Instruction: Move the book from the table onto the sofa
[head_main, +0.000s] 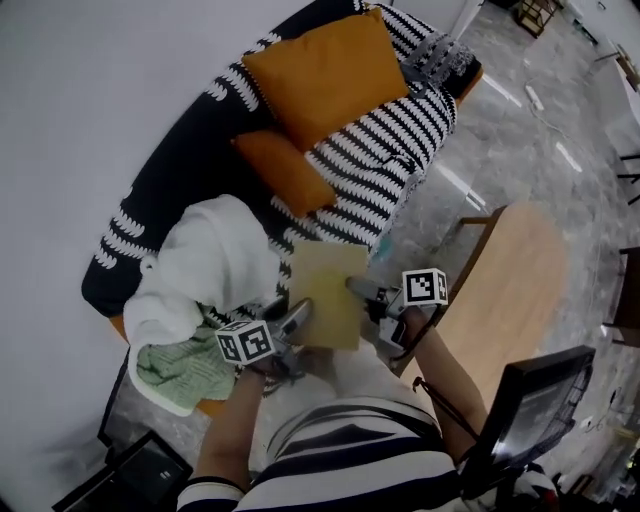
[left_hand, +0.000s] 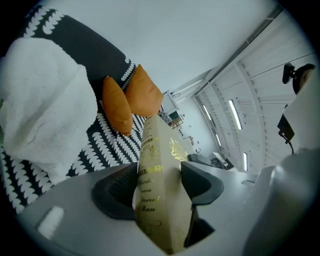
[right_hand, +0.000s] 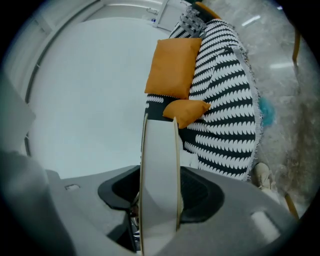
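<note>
Both left tongs (head_main: 297, 314) and right tongs (head_main: 359, 288) clamp the book (head_main: 328, 298) at opposite edges.

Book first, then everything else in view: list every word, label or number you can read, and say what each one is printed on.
"Man": gold print on the spine of the book, in the left gripper view.
"Descent": the line above it.
"Charl…": higher up, partly hidden. The line under it is too hidden to read.
Marker cubes: square patterns only, no words.

a plain white wall (head_main: 70, 110) meets grey marbled floor (head_main: 520, 140); a wooden table (head_main: 520, 280) stands there, strip lights (left_hand: 235, 114) overhead.
</note>
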